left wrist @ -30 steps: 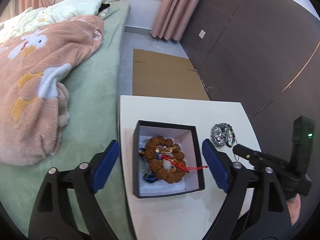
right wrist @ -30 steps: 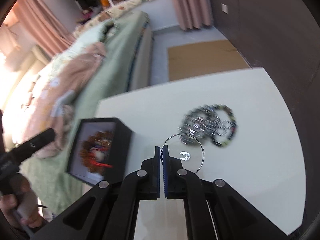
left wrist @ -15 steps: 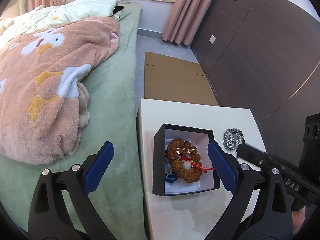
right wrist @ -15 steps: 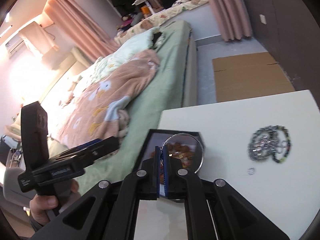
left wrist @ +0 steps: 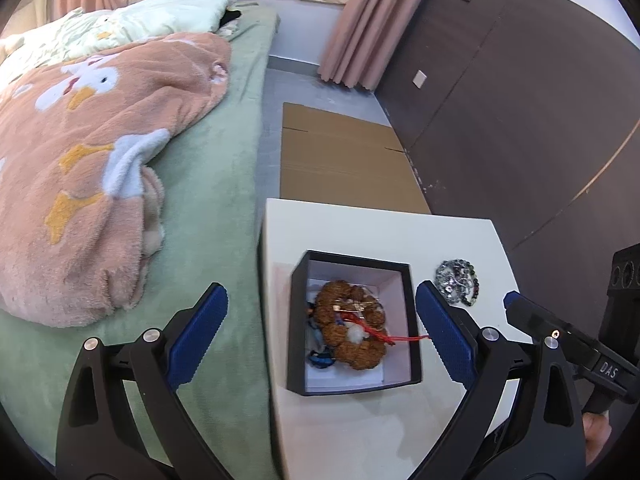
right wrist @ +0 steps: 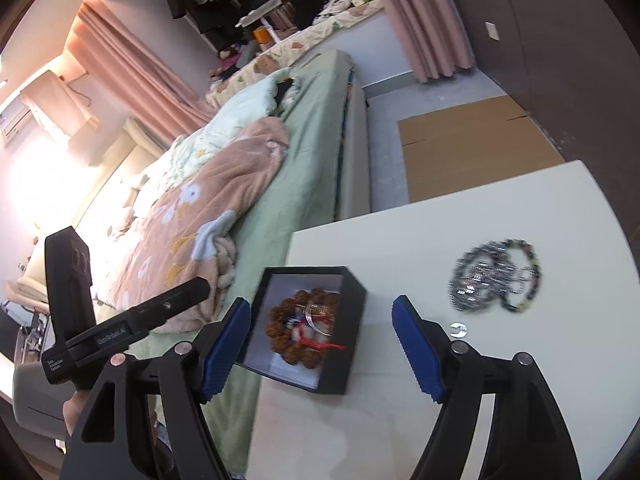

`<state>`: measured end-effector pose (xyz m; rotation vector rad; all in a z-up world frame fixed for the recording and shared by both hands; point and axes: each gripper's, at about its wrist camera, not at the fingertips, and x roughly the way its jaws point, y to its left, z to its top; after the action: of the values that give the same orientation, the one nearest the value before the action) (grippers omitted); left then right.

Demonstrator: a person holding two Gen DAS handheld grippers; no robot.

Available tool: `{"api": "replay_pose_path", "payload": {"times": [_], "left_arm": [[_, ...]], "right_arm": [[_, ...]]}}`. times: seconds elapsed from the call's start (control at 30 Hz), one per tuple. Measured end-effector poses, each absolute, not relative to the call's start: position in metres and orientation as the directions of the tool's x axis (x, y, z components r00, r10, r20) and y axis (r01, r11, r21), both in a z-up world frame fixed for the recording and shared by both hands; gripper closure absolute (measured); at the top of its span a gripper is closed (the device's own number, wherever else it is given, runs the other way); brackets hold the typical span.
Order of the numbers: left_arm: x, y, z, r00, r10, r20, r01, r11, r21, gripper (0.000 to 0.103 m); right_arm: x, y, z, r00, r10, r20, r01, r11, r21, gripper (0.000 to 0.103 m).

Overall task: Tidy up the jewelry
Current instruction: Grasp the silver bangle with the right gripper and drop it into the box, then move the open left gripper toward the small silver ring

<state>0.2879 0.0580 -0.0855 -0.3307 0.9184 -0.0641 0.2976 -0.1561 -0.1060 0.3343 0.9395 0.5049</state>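
A black jewelry box (left wrist: 412, 312) (right wrist: 352, 320) sits on the white table (left wrist: 360, 432) (right wrist: 520, 380). It holds a brown bead bracelet (left wrist: 352, 330) (right wrist: 296, 348) with a red tassel. A thin silver bangle (right wrist: 316, 314) lies on the beads in the right wrist view. A pile of silver and dark bead bracelets (left wrist: 458, 282) (right wrist: 496, 274) lies right of the box, with a small silver ring (right wrist: 459, 329) nearby. My left gripper (left wrist: 322, 332) is open above the box. My right gripper (right wrist: 322, 350) is open and empty over the box.
A bed with a green sheet (left wrist: 208, 200) and a pink fleece blanket (left wrist: 80, 160) lies left of the table. Flat cardboard (left wrist: 340, 164) lies on the floor behind. A dark panelled wall (left wrist: 520, 120) stands on the right.
My right gripper carried the silver bangle from the table to over the box, then opened; the bangle now lies in the box. My left gripper drew back slightly.
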Motion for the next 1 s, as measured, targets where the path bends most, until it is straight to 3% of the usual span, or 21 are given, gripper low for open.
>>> {"api": "replay_pose_path", "payload": {"times": [0.47, 0.7, 1.0], "left_arm": [[0.301, -0.021, -0.083, 0.578, -0.268, -0.77, 0.044, 0.953, -0.299, 0.009], [0.31, -0.056, -0.095, 0.552, -0.287, -0.783, 0.08, 0.953, -0.293, 0.009], [0.325, -0.09, -0.12, 0.482, -0.323, -0.814, 0.108, 0.944, -0.311, 0.038]], "right_arm": [[0.292, -0.242, -0.107, 0.537, 0.448, -0.715, -0.107, 0.877, 0.469, 0.03], [0.289, -0.277, -0.111, 0.555, 0.376, -0.742, -0.049, 0.905, 0.423, 0.021], [0.294, -0.312, -0.125, 0.54, 0.315, -0.781, 0.037, 0.917, 0.396, 0.013]]}}
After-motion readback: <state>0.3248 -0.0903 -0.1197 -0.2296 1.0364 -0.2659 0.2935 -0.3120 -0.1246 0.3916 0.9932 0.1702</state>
